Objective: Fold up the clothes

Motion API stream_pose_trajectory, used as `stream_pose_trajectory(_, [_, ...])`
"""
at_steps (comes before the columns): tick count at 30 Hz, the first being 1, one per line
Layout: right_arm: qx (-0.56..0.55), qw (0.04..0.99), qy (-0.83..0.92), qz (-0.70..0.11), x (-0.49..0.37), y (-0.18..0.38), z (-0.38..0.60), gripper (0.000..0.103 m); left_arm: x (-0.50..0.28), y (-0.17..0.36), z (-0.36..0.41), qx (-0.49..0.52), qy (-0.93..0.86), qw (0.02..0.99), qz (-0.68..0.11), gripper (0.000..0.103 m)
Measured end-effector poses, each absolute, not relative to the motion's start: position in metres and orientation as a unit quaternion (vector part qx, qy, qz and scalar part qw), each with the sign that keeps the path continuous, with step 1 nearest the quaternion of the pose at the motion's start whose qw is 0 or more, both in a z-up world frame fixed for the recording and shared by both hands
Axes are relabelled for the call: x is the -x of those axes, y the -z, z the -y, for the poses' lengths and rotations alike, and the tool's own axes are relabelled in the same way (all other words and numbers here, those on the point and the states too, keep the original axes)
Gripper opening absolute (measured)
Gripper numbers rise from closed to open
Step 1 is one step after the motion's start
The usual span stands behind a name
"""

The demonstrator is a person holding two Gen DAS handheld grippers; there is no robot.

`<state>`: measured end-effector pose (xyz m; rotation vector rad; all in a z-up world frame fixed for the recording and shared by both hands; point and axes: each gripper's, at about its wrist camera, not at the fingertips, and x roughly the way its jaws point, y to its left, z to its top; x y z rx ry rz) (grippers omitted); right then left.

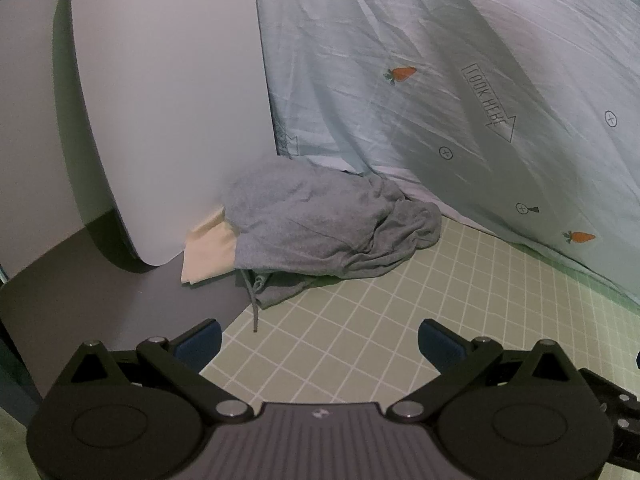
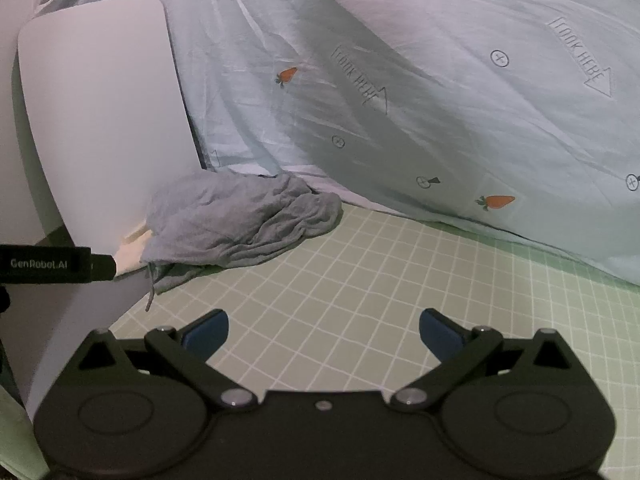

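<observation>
Left wrist view: a pale blue carrot-print sheet (image 1: 460,92) drapes behind a green grid mat (image 1: 380,320). On the mat's far corner lies a crumpled grey garment (image 1: 320,224) over cream cloth (image 1: 208,248). Left gripper (image 1: 320,338) and right gripper (image 2: 324,330) hover with fingers spread wide, empty.

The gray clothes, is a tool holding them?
No, the gray clothes lie crumpled on the checked mat, apart from the open left tool.

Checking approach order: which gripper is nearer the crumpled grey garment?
Left. The left gripper sits open just short of the grey garment and its drawstring; the right gripper, also open, is farther back and to the right.
</observation>
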<state>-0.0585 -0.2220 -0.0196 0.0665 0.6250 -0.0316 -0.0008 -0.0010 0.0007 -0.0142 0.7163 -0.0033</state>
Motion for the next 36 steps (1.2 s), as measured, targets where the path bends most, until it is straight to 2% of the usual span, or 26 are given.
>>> stream_pose_trajectory(36, [-0.038,0.953,0.016,-0.301,0.067,0.016,0.222,0.103,0.012,-0.004,0.001,-0.004,-0.001,0.938,-0.347,0.103])
